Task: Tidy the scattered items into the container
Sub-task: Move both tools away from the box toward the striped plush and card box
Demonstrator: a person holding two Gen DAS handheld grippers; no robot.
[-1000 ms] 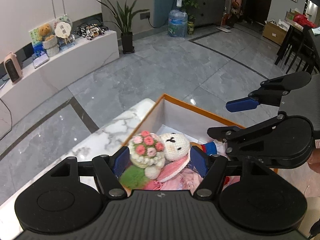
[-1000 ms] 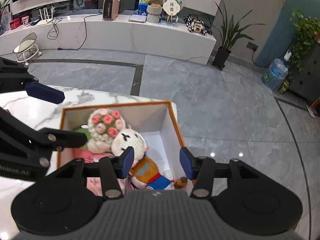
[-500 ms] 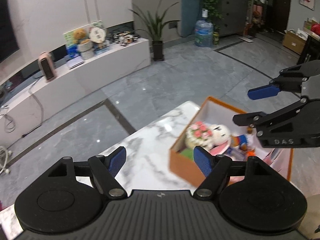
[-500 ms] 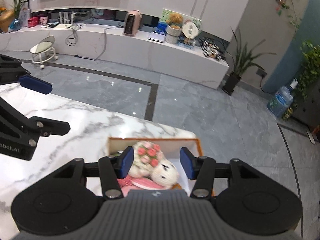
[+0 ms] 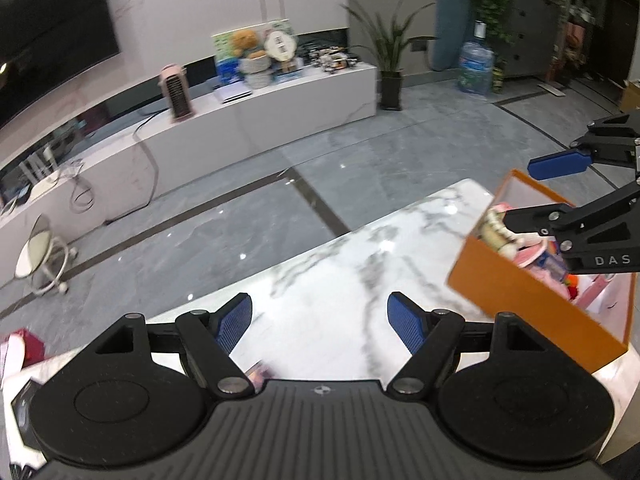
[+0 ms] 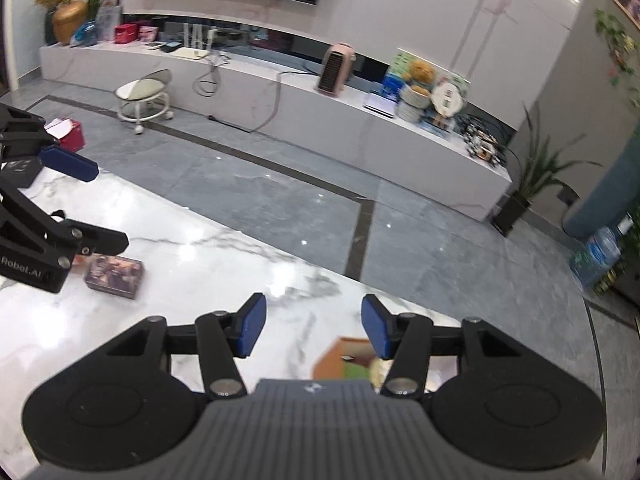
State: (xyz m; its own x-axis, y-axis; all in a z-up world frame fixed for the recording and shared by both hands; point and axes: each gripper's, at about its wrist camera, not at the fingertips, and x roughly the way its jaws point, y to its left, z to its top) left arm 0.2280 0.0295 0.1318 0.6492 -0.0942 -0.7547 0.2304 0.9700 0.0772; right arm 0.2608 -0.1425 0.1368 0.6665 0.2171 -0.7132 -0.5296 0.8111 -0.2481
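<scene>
Both grippers had drawn back from the orange box point(image 5: 520, 292), which had filled the lower frame a second earlier and now sat at the right edge of the left wrist view, plush toys point(image 5: 500, 236) inside. The left gripper point(image 5: 320, 320) had just been opening and stood released, empty. The right gripper point(image 6: 312, 324) was likewise parted and empty. A small printed box point(image 6: 114, 272) remained on the marble table point(image 6: 224, 256) at centre left. Risk: motion blur suggested haste; a swinging approach could knock the item or box off the table edge.
</scene>
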